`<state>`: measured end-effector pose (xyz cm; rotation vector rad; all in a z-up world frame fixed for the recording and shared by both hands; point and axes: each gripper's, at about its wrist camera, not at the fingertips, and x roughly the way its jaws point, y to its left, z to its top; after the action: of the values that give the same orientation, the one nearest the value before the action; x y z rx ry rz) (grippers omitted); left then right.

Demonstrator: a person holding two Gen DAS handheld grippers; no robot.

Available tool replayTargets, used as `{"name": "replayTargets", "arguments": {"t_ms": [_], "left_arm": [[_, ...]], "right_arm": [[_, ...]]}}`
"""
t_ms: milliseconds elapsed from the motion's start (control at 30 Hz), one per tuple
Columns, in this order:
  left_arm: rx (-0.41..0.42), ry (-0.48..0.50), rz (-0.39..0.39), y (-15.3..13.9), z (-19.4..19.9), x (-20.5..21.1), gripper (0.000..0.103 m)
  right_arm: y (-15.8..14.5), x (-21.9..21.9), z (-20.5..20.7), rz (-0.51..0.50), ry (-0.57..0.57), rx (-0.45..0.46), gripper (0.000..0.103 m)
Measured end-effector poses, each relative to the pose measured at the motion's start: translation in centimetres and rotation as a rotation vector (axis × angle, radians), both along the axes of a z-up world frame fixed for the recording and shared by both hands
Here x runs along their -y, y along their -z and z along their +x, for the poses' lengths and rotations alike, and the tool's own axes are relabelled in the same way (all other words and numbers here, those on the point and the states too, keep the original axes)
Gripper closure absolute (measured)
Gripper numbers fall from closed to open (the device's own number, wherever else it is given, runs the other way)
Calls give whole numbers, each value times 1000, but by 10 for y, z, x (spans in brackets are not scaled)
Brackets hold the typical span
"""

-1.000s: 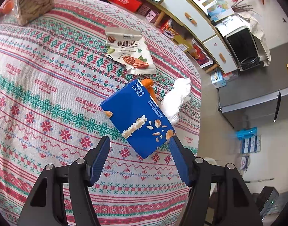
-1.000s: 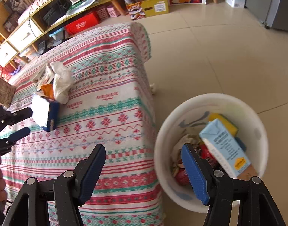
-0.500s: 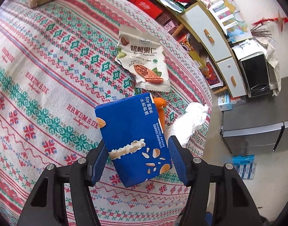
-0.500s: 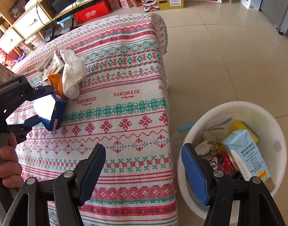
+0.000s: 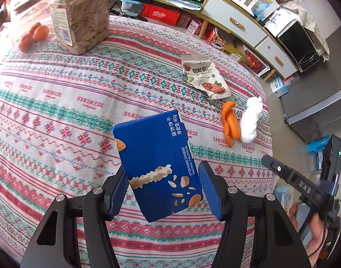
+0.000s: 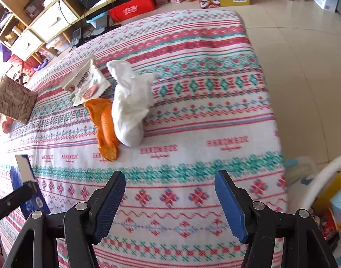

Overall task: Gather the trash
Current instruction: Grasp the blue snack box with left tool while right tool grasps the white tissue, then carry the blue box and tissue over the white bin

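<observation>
Left wrist view: the left gripper point(image 5: 162, 189) clasped a blue biscuit box point(image 5: 156, 163) between its fingers above the bench point(image 5: 58, 111). Beyond the box lay orange peel point(image 5: 230, 122) and a crumpled tissue point(image 5: 250, 120). The right gripper point(image 6: 170, 203) hung released, empty.

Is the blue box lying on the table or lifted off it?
Lifted. The blue box hangs tilted between the left gripper's jaws, its lower corner clear of the tablecloth.
</observation>
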<state>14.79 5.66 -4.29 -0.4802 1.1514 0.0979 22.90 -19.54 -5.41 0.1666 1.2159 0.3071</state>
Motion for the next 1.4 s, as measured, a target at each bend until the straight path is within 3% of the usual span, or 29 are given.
{"name": "replayTargets", "arguments": {"t_ms": [133,267,333,367,400,567,767,1033,1233,1400], "left_arm": [[14,12,29,-2,-11,-7,39],[3,22,-6,0,-8,-8,39],[13,30,-5,-2,-8,-8,39],[18,33,-3,-3,-6,-5,39],[24,36,-4,-4,-6,-4,39],[33,35,-18,-5,-11,-5,39],[50,77,-21,-8,-15,11,39],[71,185,-18,-13,-23,50,39],[84,279,-64,-15,-31,92,39],[86,366,-88,-13,-35,148,39]], "right_arm": [[2,-30,14,-14,-19,39,36],[7,-46,28,-17,-1,55,49],[10,-51,34,-30,6,61,60],[14,-53,37,-44,5,57,78],[16,-53,38,-40,6,49,82],[-17,-39,26,69,43,80,83],[-28,-21,5,68,46,68,83],[-56,6,-53,93,24,108,83],[-87,77,-87,143,111,170,83],[-87,145,-108,131,236,168,83]]}}
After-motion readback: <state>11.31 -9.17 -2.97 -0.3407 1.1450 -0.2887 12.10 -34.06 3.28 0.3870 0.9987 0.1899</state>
